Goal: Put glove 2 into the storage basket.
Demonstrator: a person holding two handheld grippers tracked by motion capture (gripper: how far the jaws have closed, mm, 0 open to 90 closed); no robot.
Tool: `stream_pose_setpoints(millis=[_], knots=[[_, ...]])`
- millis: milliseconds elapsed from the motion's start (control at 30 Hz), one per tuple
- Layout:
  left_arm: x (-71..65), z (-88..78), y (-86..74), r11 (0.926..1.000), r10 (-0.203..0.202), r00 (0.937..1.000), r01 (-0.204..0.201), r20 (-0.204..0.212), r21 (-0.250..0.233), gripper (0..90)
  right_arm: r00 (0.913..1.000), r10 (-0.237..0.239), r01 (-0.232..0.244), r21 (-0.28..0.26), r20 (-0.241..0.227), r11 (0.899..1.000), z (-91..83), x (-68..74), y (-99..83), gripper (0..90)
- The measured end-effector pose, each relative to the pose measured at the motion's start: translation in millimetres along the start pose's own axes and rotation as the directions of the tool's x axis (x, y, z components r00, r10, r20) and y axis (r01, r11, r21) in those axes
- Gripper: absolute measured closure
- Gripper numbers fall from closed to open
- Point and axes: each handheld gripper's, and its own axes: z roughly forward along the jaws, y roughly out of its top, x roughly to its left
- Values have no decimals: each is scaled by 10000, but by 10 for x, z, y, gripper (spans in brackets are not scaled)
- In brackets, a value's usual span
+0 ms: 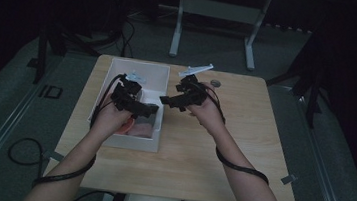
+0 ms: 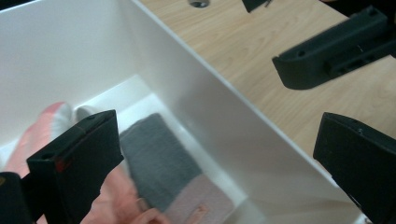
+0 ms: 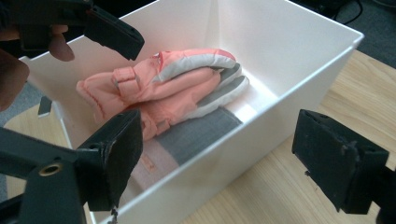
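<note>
Lying in the white box [image 3: 299, 88], pink gloves [image 3: 159, 84] sit clear of both grippers' fingers [image 3: 116, 154].

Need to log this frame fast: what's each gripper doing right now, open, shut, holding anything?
Left gripper: open, nothing between its jaws, above the white box with the pink glove.
Right gripper: open, holding nothing, at the box's wall.

Both hand-held grippers are black, the left hand-held gripper [image 1: 151, 109] and right hand-held gripper [image 1: 165, 99] trailing black cables.
</note>
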Motion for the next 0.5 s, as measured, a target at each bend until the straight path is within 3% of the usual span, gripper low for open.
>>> stream_pose_setpoints(millis=[300,400,500], knots=[[-336,47,18,9976,665,9949,-650,763,-222,5,9992,-336,341,-250,202,9991,-277,-10,-168,159],[-492,56,46,9947,991,9899,-960,1016,-356,5,9984,-509,517,-302,259,9982,-381,-10,-280,159],[-630,66,60,9881,1522,9832,-1489,1008,-396,5,9983,-487,497,-304,323,9983,-456,-24,-374,158]])
